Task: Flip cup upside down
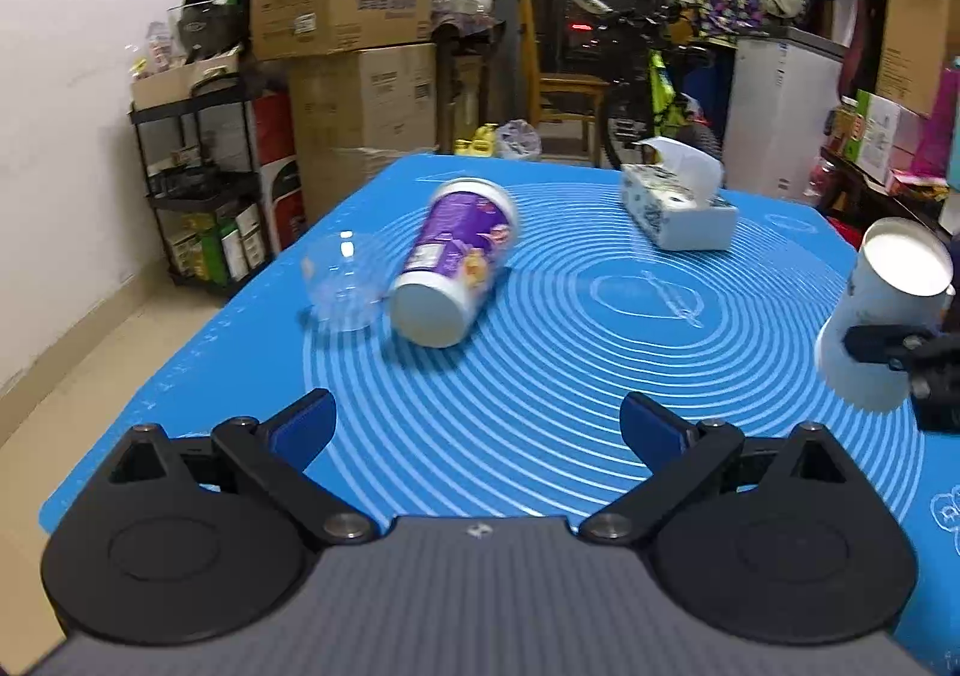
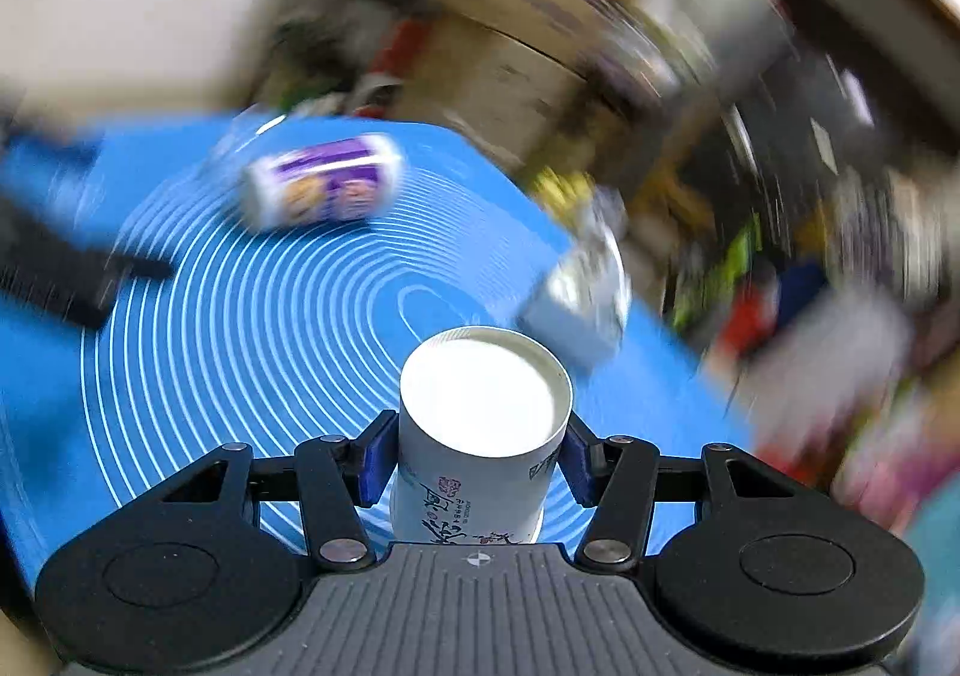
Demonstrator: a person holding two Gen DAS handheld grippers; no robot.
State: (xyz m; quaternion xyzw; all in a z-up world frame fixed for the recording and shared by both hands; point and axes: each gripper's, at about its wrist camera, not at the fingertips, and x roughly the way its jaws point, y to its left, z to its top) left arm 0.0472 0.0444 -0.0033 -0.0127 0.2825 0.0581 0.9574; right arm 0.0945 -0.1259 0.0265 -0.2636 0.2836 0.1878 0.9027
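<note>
My right gripper (image 2: 477, 457) is shut on a white paper cup (image 2: 480, 436) with dark printed characters. Its flat base faces the camera, and it hangs tilted above the blue mat (image 2: 240, 328). The same cup (image 1: 882, 310) shows at the right edge of the left wrist view, with a right fingertip (image 1: 876, 344) on its side. My left gripper (image 1: 477, 430) is open and empty, low over the mat's near part (image 1: 540, 376). A purple and white cup (image 1: 456, 262) lies on its side at the mat's far left; it also shows in the right wrist view (image 2: 324, 190).
A clear plastic cup (image 1: 342, 286) lies beside the purple cup. A tissue box (image 1: 678, 208) stands at the mat's far right. Cardboard boxes (image 1: 342, 15), a black shelf rack (image 1: 204, 184), a bicycle (image 1: 660, 93) and a white cabinet (image 1: 780, 105) lie beyond the table. The right wrist view is motion-blurred.
</note>
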